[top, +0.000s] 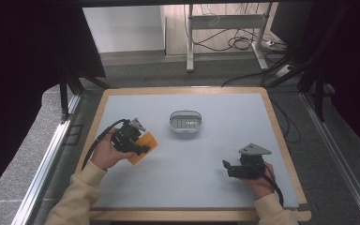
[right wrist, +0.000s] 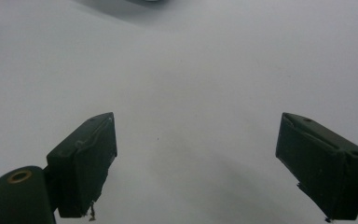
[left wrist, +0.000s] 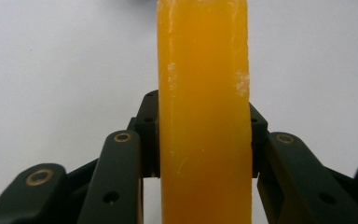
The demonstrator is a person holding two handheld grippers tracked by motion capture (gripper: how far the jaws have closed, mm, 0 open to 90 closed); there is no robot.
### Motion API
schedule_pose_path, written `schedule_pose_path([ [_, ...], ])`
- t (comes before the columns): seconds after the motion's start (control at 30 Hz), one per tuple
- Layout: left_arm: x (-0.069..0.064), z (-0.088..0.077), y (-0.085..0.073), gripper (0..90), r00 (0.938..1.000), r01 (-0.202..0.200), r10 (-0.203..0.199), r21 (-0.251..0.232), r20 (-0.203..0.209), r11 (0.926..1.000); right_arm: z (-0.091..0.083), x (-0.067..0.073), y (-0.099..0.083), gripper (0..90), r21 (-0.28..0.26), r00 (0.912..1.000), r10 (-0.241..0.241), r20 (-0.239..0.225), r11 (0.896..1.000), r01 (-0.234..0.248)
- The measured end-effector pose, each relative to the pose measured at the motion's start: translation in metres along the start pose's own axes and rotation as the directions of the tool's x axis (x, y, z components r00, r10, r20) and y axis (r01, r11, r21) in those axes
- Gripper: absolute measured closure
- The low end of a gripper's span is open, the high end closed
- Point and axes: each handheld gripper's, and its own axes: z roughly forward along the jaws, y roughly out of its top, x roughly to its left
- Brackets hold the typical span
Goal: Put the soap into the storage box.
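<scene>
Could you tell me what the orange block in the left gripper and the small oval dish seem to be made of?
Orange block: probably soap or wax, translucent, glossy, with whitish scuffs.
Oval dish: likely metal or clear plastic, judging by its pale sheen and slotted floor; too small to settle.

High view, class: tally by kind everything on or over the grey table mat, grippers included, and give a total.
Orange blocks: 1, the orange block, clamped in the left gripper
Metal baskets: 1, the metal basket
Grippers: 2, the left gripper and the right gripper, which is open and holds nothing
Total: 4

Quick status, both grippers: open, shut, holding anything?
Left gripper: shut on the translucent orange soap-like block.
Right gripper: open, holding nothing.
</scene>
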Motion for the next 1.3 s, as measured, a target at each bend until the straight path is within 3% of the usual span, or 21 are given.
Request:
schedule_pose_path([
  [0.87,0.01,-0.006,0.032,61.7,0.9996,-0.018,0.018,-0.004,-0.023,0.9998,0.001,-0.001,0.0,12.7,0.003,0.9999,0.008,-0.007,1.0,-0.008],
  [1.3,0.016,-0.007,0.052,61.7,0.9981,-0.051,0.052,0.012,-0.034,0.9986,0.001,-0.001,-0.001,12.7,0.007,0.9999,0.008,-0.013,1.0,-0.008],
])
